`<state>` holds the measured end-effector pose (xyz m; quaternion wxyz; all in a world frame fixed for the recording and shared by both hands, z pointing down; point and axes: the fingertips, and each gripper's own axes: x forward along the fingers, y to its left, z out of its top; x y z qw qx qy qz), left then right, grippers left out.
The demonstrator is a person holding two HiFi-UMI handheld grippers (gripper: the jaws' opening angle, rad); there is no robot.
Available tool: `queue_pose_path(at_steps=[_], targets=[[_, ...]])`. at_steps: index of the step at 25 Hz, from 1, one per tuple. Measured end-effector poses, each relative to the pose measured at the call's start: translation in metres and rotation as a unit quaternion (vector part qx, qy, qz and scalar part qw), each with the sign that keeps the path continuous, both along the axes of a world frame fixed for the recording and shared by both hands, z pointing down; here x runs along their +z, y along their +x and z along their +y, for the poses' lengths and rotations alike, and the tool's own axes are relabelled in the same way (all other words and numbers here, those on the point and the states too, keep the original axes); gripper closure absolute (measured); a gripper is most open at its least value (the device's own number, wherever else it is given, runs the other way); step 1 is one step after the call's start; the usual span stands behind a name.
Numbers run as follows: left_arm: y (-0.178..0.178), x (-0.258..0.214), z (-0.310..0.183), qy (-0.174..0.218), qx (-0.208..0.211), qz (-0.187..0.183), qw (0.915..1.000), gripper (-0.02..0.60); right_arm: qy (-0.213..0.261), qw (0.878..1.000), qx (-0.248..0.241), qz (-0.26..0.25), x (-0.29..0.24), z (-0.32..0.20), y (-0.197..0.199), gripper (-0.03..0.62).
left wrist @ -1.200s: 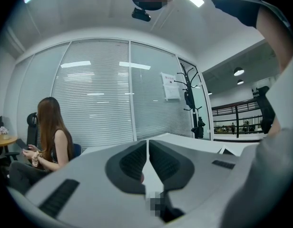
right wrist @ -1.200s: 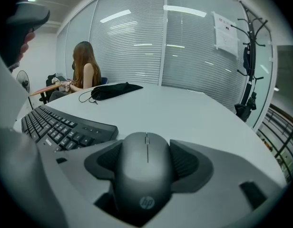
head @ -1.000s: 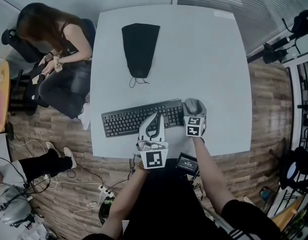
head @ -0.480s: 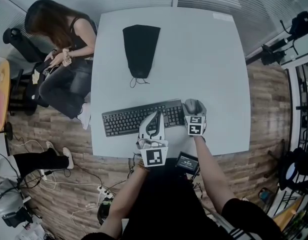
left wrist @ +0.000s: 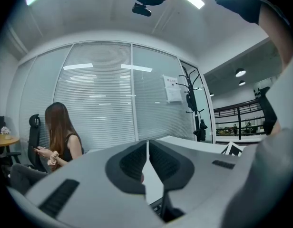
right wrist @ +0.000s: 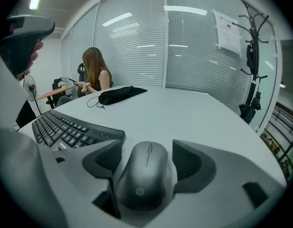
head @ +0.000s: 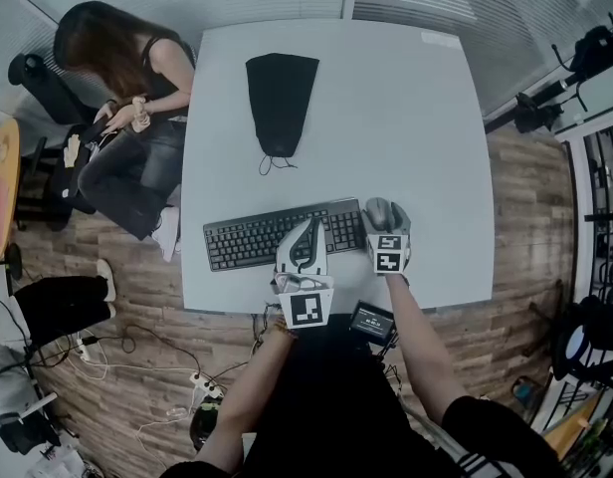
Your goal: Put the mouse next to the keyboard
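Note:
A grey mouse lies on the white table, just off the right end of the black keyboard. My right gripper straddles the mouse. Its jaws have just been opening, and the mouse rests between them with a gap at the right pad. My left gripper hovers over the keyboard's front edge, pointing level, its jaws shut on nothing.
A black drawstring pouch lies at the far middle of the table. A person sits on a chair beyond the table's left edge. A small black device hangs at the near edge.
Both grippers, the mouse and the keyboard stay in place. The seated person at the left has shifted a little, and a leg at the lower left has drawn back.

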<state>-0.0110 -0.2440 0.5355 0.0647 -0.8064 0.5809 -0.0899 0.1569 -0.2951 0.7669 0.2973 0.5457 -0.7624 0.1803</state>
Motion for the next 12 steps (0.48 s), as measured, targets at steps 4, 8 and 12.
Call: queue_pose_path(at_steps=[4,8,12], targets=[[-0.002,-0.003,-0.001,0.003,-0.005,0.008,0.9999,0.558,0.02,1.0,-0.002,-0.004,-0.018,-0.007,-0.004,0.258],[-0.004,-0.008,-0.002,0.01,-0.009,0.013,0.9998,0.558,0.029,1.0,-0.003,0.0,-0.028,-0.011,-0.003,0.258],[-0.009,-0.014,-0.002,0.015,-0.013,0.016,0.9997,0.558,0.04,0.999,-0.004,-0.001,-0.042,-0.011,-0.008,0.258]])
